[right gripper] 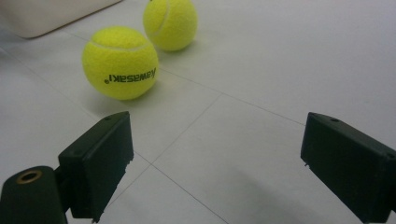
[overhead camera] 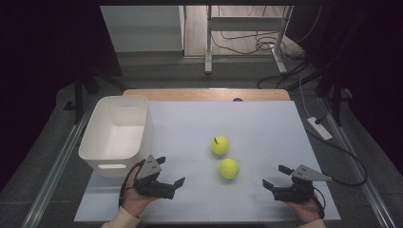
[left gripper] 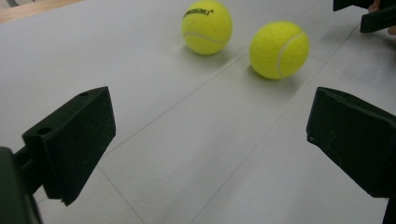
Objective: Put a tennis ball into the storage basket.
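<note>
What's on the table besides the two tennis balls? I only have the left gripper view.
Observer: A white bin, left of the balls and just beyond the left claw.
Operator: Anything in it?
Observer: From the high view it looks empty.
Operator: Right claw state?
Observer: The right claw is open with nothing between its jaws. It points toward the nearer ball but is clear of it.
</note>
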`<state>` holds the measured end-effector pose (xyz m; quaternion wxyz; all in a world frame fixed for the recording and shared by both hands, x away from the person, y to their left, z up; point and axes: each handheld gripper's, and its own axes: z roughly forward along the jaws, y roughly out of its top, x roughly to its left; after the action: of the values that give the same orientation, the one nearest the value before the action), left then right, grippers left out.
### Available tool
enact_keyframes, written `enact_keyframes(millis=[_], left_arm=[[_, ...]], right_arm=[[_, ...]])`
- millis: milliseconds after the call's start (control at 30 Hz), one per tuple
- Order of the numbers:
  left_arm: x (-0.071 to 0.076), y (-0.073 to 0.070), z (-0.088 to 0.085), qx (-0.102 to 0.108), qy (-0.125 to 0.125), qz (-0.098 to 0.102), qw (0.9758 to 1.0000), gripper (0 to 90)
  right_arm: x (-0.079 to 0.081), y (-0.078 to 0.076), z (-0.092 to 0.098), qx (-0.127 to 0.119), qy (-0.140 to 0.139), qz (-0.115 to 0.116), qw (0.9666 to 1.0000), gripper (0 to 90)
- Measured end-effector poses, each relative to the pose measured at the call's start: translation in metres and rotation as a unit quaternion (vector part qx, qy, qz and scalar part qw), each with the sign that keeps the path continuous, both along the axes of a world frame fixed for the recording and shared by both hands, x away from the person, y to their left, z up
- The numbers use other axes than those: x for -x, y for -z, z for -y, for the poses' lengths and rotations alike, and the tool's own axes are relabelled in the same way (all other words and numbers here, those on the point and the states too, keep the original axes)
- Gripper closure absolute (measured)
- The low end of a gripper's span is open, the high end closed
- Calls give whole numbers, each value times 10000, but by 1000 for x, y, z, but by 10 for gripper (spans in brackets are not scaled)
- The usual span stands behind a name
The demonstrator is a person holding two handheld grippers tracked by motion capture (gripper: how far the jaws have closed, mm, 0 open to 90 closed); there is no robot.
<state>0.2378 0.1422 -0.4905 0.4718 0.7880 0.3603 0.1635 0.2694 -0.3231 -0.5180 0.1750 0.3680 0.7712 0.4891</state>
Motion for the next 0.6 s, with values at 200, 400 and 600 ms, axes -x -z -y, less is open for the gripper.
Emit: enact_keyframes(millis=[200,400,600], left_arm=[[-5,-4,7,40,73,22,10000,23],[-9,-7,13,37,208,33,9998,26],[-18,-14,22,119,379,42,9992,28]], right_arm=[[-1,0,-2,12,-38,31,10000,94],[-1,-1,-2,-2,-61,71,10000,95],[-2,-1,-4,5,-99,82,9999,96]])
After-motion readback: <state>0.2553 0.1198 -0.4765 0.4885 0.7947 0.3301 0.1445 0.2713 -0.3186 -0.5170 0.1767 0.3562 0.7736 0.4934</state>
